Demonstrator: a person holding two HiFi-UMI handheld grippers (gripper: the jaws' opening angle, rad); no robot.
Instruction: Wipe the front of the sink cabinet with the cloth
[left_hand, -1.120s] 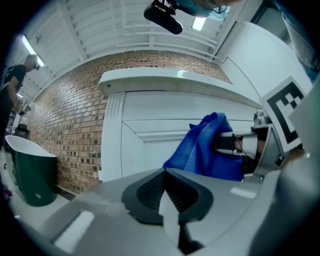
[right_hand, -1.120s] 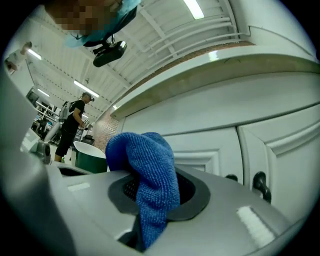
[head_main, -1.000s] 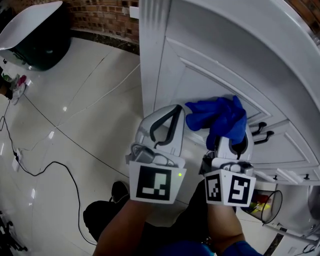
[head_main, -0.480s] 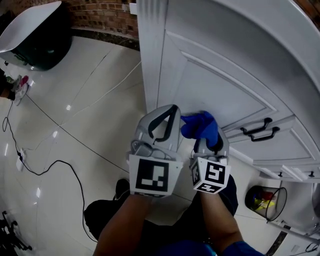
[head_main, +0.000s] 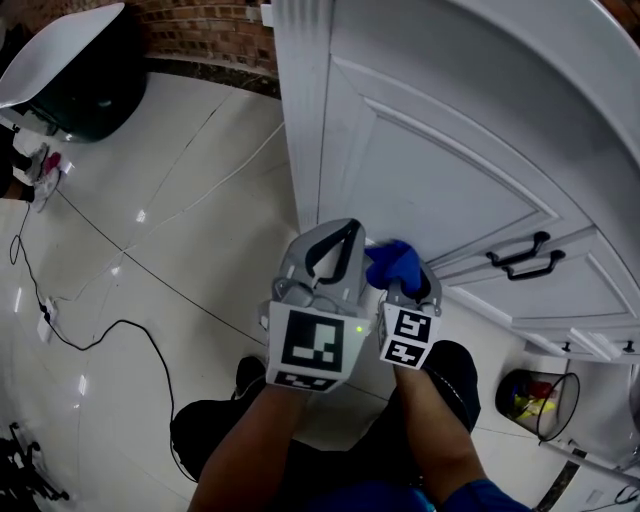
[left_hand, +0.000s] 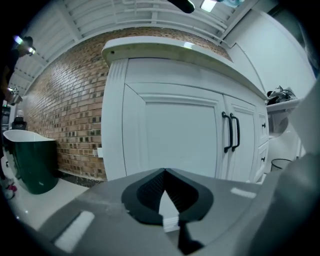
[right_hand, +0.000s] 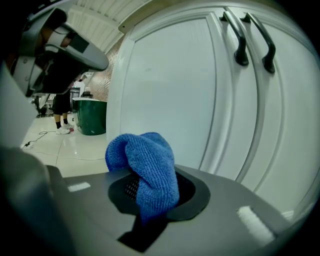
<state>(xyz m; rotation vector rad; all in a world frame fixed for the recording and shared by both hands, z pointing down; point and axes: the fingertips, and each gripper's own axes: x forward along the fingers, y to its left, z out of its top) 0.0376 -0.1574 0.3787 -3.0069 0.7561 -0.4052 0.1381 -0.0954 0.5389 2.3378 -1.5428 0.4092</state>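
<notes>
Two grippers point side by side at the white sink cabinet (head_main: 450, 140), marker cubes facing the head view.

1. Cloth: the blue cloth (head_main: 394, 262) (right_hand: 148, 167) is clamped between the jaws of the right gripper (head_main: 404, 278) (right_hand: 150, 192). Its long axis runs along the jaws. The free end stands out past the jaw tips toward the cabinet door (right_hand: 170, 85) and folds over to the left as a compact wad.
2. Left gripper (head_main: 340, 232) (left_hand: 164, 173): jaws closed tip to tip, nothing between them. It is aimed at the same door, just beside the right gripper.
3. Change over the last second: the cloth was spread wider and sat higher on the door, near the black handles (head_main: 524, 256). It is now bunched and low on the panel, well apart from the handles. The right gripper has moved down and left, closing on the left gripper.
4. Arm pose: both forearms reach forward from the lower edge of the head view, nearly parallel, above the tiled floor (head_main: 180, 200).
</notes>
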